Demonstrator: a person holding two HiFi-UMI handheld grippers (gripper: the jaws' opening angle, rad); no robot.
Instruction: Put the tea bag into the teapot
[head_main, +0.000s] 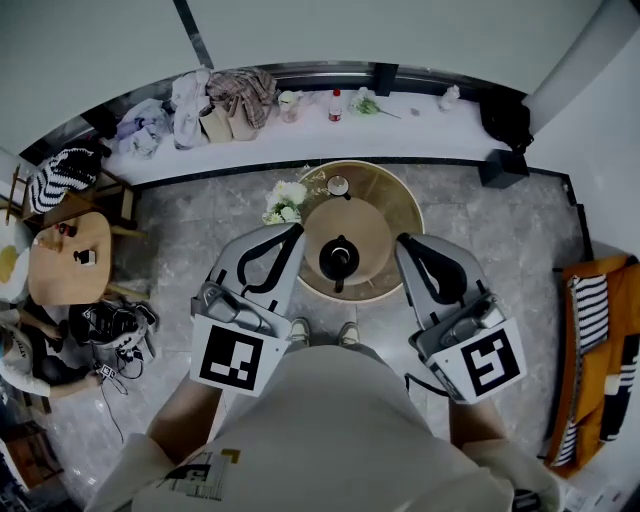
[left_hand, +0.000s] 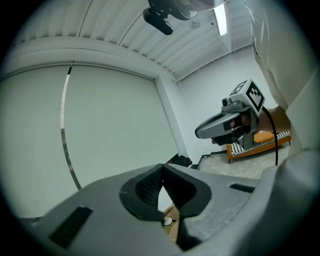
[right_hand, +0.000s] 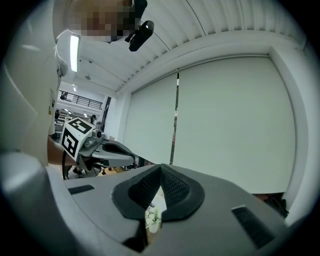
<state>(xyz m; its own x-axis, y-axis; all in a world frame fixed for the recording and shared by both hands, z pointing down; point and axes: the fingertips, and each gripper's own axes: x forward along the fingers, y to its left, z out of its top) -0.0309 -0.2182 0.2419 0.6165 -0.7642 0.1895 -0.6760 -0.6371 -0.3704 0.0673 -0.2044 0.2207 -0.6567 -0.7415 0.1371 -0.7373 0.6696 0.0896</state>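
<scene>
1. Your left gripper (left_hand: 162, 169): fingers clenched tip to tip, nothing between them.
2. Your right gripper (right_hand: 160, 169): fingers likewise clenched, empty.
3. The teapot (head_main: 339, 260) stands mid-surface (head_main: 400, 215), between both finger pairs, touching neither.
4. I cannot make out the tea bag in any view.
5. White flowers (head_main: 285, 202) sit by the surface's far-left rim.

- Bright, even indoor light around the teapot (head_main: 338, 260); shadows faint.
- Teapot itself is a dark shape with little detail.
- Ceiling lamp (left_hand: 220, 21) glares white.
- Fisheye bending and black corners in every view.
</scene>
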